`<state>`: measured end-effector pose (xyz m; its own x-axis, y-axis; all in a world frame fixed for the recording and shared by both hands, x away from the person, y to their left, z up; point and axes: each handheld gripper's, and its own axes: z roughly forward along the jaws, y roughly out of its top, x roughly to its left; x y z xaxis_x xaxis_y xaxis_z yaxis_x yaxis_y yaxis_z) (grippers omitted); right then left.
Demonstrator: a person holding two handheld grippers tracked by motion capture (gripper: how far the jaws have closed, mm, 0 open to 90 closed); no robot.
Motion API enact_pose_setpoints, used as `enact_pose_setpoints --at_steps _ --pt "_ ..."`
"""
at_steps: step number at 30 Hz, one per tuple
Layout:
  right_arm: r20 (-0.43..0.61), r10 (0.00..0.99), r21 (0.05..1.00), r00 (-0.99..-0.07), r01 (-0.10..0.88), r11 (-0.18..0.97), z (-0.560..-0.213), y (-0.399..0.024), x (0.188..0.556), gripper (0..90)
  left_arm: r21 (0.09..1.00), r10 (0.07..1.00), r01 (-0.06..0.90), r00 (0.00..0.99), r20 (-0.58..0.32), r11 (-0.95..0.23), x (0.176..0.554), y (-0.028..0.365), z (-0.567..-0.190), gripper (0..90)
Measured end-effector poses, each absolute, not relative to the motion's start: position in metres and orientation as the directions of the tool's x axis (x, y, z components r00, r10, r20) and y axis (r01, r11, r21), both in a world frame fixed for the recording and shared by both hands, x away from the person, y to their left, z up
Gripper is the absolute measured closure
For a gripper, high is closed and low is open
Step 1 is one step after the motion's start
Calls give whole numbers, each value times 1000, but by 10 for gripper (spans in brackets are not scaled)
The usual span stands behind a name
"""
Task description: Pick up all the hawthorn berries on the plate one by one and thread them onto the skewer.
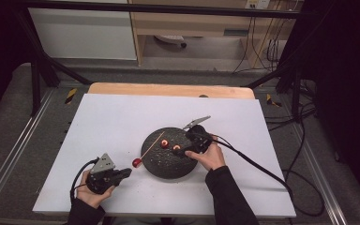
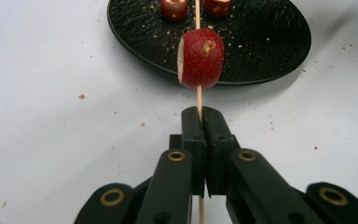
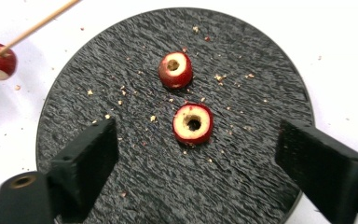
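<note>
Left gripper view puts your left gripper [image 2: 200, 114] at the bottom centre of the frame, its two black jaws pressed together on a thin wooden skewer [image 2: 198, 95] that runs straight up between them. Just above the jaws, a red fruit piece [image 2: 201, 58] sits threaded on that skewer, its pale cut face turned to the left of the frame. Behind it, across the upper part of the frame, lies the black round plate [image 2: 261, 51] on the white table [image 2: 51, 116], with two more red pieces at the top edge.

Right gripper view shows your right gripper [image 3: 196, 158] over the same plate, jaws standing wide apart at the lower left and lower right of the frame, with nothing pressed between them. Between and slightly beyond the jaws lies a cored red ring [image 3: 193, 123], hole facing up; a second cored ring [image 3: 175, 69] lies just above it in the frame, close but apart. Crumbs are scattered over the plate's dark surface. At the upper left edge you see the skewered piece off the plate.

High view places your left hand [image 1: 91, 194] at the lower left and your right hand [image 1: 209, 156] on the plate's right edge.
</note>
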<state>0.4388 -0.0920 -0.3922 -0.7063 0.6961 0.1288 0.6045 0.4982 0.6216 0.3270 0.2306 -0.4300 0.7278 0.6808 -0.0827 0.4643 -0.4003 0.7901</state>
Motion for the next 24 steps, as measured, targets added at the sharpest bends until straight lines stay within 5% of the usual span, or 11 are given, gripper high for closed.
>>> enact_pose_setpoints --at_steps 24 --pt "173 682 472 -711 667 576 -415 -70 473 531 782 676 469 732 -84 -411 328 231 -433 881"
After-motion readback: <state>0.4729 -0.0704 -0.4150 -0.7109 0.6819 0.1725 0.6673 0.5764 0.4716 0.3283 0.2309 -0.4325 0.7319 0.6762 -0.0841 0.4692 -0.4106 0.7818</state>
